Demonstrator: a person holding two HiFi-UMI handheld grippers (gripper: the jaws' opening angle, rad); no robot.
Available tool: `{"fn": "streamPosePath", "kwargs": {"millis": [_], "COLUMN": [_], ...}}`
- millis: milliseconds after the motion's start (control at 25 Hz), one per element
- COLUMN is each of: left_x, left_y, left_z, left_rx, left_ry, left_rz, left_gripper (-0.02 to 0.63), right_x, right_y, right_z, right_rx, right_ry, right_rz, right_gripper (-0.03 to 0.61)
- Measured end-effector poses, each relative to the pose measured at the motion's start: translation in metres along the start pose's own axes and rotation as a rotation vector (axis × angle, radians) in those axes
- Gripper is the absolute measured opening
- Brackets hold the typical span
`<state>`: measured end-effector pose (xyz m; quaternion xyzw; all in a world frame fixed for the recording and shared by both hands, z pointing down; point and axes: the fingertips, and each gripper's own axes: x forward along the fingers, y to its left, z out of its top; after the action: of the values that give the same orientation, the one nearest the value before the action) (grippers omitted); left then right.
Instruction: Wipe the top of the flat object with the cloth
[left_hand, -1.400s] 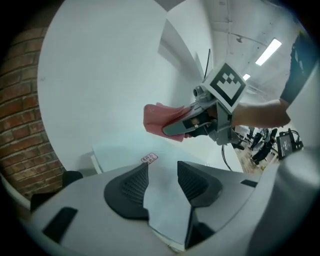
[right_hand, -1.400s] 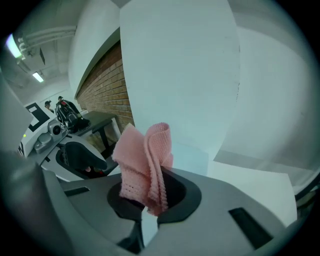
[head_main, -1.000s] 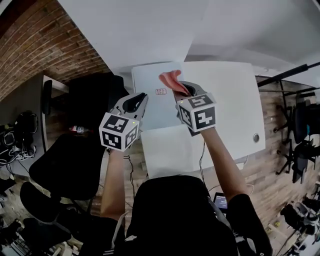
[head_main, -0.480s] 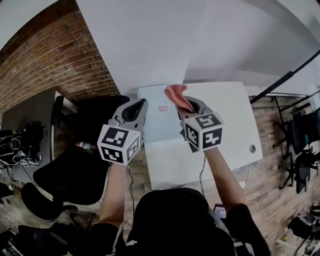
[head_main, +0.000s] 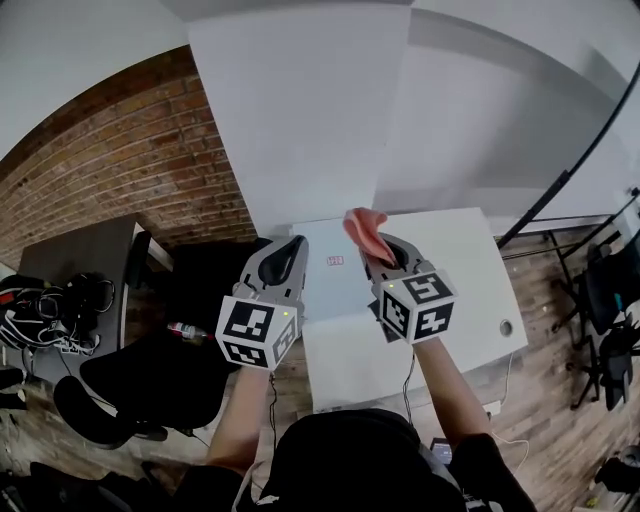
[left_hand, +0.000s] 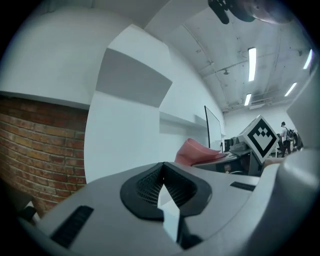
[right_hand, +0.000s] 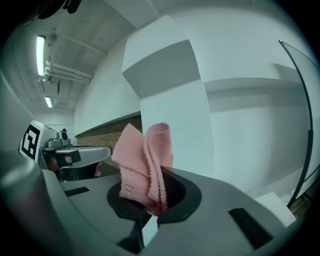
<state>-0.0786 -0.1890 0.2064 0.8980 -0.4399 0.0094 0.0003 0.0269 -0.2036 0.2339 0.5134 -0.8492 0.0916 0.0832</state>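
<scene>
Forearms reach out from a black top, each ending in a cube of black-and-white squares, the left marker cube (head_main: 258, 331) and the right marker cube (head_main: 418, 306): patterns only, no words. The left tongs (head_main: 292, 244) are pressed together with nothing between them, ribbed pads (left_hand: 148, 185) meeting. The right tongs (head_main: 384, 244) pinch a pink knitted cloth (head_main: 364, 228), which stands up crumpled from their grip. Both tongs are side by side, apart. Beyond them the flat object (head_main: 335, 292), a pale grey slab, lies on the white surface (head_main: 470, 270); the cloth shows over its far right corner. A small red label (head_main: 335, 261) sits on the slab, its print too small to read. A round grommet (head_main: 505, 326) marks the surface's right side. Black chairs (head_main: 150, 375) and a small bottle (head_main: 185, 331) crowd the floor at left, before a brick wall (head_main: 100, 190) and a white panel (head_main: 300, 120)
</scene>
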Motion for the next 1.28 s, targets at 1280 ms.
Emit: {"fn": "streamPosePath", "kwargs": {"millis": [1280], "left_x": [-0.078], "left_y": [-0.031], "left_z": [0.024], "left_rx": [0.082], "left_ry": [-0.055], "left_rz": [-0.059], "left_gripper": [0.012], "right_x": [-0.039], "right_y": [0.069], "right_z": [0.010], "right_rx": [-0.030], "right_ry": [-0.068], "right_rz": [0.005], "right_gripper": [0.044]}}
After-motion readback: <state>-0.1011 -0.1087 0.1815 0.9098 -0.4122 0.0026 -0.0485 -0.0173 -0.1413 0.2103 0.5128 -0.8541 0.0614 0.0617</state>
